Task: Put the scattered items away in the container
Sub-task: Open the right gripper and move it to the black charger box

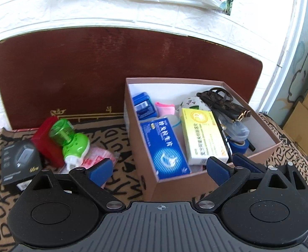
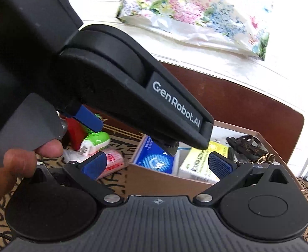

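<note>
A brown cardboard box sits on a letter-patterned cloth toward the right side of the surface, backed by a dark red wooden board that leans on the white brick wall. Inside the box lie a blue medicine carton against the near left wall, a yellow medicine carton just beside it, a blue stamp-like block in the far left corner, a pink cloth piece, a brown patterned strap draped toward the far right, and a roll of blue tape near the right wall. Left of the box, on the cloth, the scattered things are bunched together: a green plug-in vaporiser tilted over a red box, a pink-and-white packet under it, and a black carton nearest the left edge. The left gripper hovers above the near wall of the box with its fingers spread wide, holding nothing. In the right wrist view the right gripper is likewise released and empty, poised near the same wall, with the left gripper's body crossing above it and a hand at the lower left. A floral bag lies on the ledge behind the board.
</note>
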`<state>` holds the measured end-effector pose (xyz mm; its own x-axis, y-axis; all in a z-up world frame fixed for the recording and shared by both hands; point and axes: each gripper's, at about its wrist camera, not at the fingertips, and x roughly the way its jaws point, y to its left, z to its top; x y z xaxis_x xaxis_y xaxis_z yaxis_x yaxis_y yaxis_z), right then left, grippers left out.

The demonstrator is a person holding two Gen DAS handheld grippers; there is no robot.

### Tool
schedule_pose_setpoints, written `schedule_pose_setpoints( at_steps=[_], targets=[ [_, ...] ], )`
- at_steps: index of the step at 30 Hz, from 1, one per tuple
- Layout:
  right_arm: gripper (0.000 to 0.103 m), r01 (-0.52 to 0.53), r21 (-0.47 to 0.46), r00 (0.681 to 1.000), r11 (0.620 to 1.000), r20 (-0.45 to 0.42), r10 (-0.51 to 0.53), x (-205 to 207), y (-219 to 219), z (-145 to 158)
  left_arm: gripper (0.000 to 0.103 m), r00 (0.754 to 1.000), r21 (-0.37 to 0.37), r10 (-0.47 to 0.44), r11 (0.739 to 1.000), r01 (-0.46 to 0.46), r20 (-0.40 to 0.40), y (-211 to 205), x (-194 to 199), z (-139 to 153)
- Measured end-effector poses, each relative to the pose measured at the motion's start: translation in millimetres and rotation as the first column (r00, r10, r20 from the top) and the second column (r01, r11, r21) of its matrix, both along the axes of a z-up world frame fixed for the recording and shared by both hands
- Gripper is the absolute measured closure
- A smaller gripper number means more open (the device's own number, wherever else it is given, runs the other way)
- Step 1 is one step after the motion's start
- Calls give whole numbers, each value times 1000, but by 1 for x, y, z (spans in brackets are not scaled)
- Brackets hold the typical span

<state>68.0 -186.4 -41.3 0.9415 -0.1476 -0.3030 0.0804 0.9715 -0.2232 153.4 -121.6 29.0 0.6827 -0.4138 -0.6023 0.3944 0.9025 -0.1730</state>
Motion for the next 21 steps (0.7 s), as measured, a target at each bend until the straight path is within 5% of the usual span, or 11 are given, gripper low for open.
schedule_pose_setpoints(
  at_steps=[21],
  targets=[
    [1, -296, -67, 951, 953, -111, 288, -1, 83, -35, 2, 969, -105, 216, 968, -230, -123, 125, -44, -54]
  ],
)
